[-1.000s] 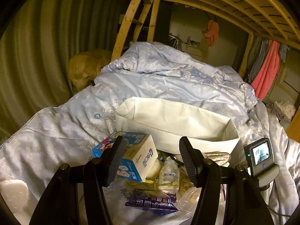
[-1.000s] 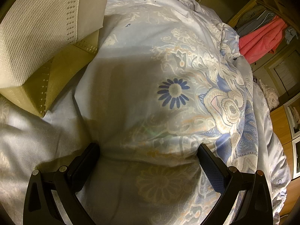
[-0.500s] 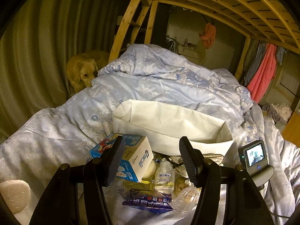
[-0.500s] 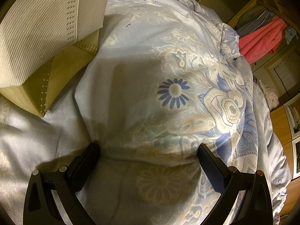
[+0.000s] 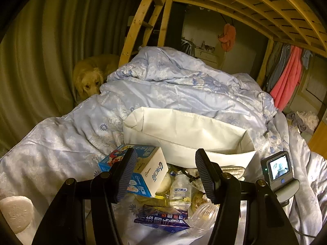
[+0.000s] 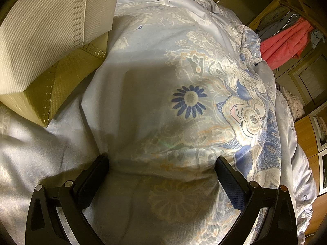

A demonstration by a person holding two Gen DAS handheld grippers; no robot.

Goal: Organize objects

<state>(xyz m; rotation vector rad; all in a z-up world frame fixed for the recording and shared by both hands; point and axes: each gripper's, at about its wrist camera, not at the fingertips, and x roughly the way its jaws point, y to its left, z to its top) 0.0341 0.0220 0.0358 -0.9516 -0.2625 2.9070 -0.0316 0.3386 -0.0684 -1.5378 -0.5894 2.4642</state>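
In the left wrist view my left gripper (image 5: 165,153) is open and empty above a pile of small items on the quilt: a blue and white box (image 5: 143,169), a small clear bottle (image 5: 180,194), a dark blue snack packet (image 5: 163,220) and a clear ribbed lid (image 5: 202,214). An open white fabric bin (image 5: 184,130) stands just behind the pile. In the right wrist view my right gripper (image 6: 161,161) is open and empty, close against the blue floral quilt (image 6: 184,102). The bin's woven corner (image 6: 40,40) is at upper left.
A golden dog (image 5: 90,79) looks over the quilt at the back left. A wooden bunk frame (image 5: 139,20) arches overhead. The right gripper's camera unit (image 5: 278,169) sits right of the pile. A pink towel (image 5: 288,77) hangs at right. A white pad (image 5: 16,212) lies at lower left.
The left gripper has drawn back and up a little, so the pile and bin sit slightly lower. The dog has raised its head and faces me. The right gripper has not moved.
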